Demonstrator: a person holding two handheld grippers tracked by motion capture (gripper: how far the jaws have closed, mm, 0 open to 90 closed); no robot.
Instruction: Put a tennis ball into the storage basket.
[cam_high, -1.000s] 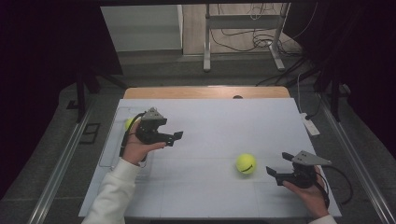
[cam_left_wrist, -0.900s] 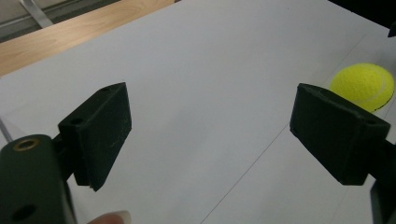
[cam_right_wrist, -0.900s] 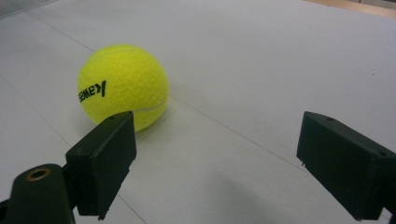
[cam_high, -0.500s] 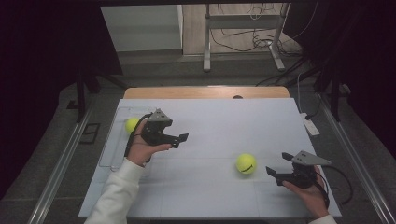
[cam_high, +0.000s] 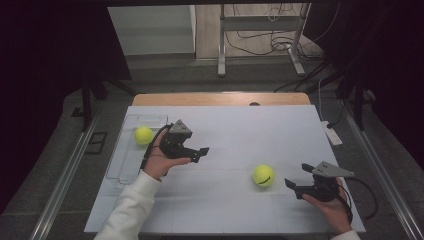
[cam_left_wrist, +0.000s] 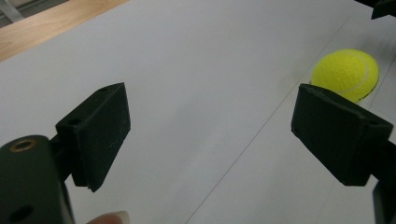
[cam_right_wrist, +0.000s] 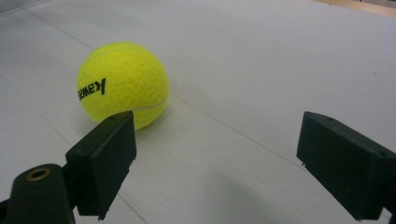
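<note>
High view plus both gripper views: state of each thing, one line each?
Left tongs: open, nothing between the jaws, which have just been opening.
Right tongs: open, empty, beside the ball.
Tennis ball on the mat: resting free, untouched.
Tennis ball in the tray: lying inside.
Clear tray: flat on the table's left side.

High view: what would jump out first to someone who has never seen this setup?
Two bright yellow tennis balls on a pale table: one ball near the middle, the other ball in a clear tray at the left edge. Black, open-jawed tools flank them: the left gripper and the right gripper.
</note>
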